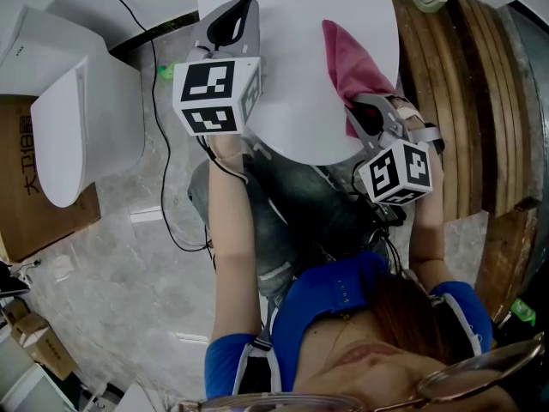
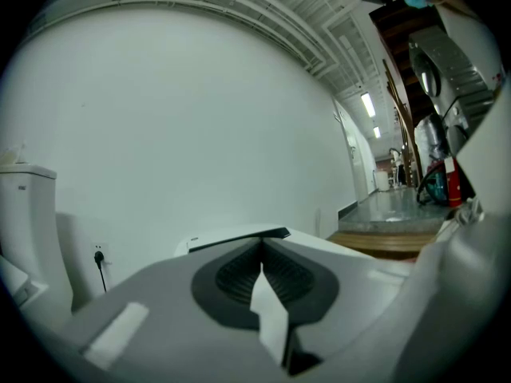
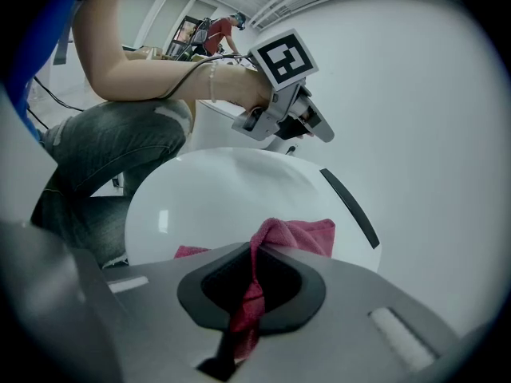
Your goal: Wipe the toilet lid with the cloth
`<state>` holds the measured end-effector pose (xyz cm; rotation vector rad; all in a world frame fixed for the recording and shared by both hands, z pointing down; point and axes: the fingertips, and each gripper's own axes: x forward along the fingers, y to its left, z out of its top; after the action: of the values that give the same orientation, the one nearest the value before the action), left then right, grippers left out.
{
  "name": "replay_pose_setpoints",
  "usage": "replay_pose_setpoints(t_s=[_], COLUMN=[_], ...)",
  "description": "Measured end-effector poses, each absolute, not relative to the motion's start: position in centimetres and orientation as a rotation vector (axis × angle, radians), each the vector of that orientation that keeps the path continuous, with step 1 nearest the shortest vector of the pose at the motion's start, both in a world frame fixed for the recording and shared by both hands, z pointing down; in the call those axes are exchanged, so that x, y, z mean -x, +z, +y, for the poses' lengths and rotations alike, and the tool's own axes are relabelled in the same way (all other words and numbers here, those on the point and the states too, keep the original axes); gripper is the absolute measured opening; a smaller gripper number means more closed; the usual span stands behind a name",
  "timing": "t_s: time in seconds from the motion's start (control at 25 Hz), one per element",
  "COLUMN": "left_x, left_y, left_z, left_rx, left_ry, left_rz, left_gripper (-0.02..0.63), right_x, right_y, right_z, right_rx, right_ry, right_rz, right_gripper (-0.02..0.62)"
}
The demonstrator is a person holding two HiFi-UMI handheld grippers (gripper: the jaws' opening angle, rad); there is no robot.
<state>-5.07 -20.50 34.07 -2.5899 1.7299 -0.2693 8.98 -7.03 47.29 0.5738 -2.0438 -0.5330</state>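
Pink cloth (image 1: 352,63) lies on the right part of the white toilet lid (image 1: 283,75), pinched between the closed jaws of the right gripper (image 1: 367,114), so wiping looks under way (or about to start). The left gripper (image 1: 230,22) hovers at the lid's left edge, jaws pressed together on nothing. Next, the cloth likely needs dragging flat leftward over the bare lid, stopping short of its rim and keeping off the wooden boards (image 1: 467,84) close on the right.

- Head view: soft, even indoor light; toilet lid (image 1: 292,67) nearly blown-out white, little surface detail.
- Both gripper views: heavy fisheye, black corners, straight lines bowed.
- Left gripper view: ceiling strip lights (image 2: 368,104) glare at right; foreground soft.
- Right gripper view: cloth (image 3: 291,234) fairly sharp; right hand-held gripper (image 3: 255,254) body by lens blurry.
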Motion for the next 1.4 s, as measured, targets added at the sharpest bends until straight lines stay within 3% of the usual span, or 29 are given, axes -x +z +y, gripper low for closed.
replay_pose_setpoints(t_s=[1.4], left_x=[5.2], left_y=[34.1], left_z=[-20.3], left_rx=[2.592], left_ry=[-0.262], left_rz=[1.73], left_gripper=[0.003], right_x=[-2.5], right_y=[47.3], right_z=[-4.9], right_rx=[-0.402], right_ry=[-0.647], right_rz=[-2.059], right_gripper=[0.009])
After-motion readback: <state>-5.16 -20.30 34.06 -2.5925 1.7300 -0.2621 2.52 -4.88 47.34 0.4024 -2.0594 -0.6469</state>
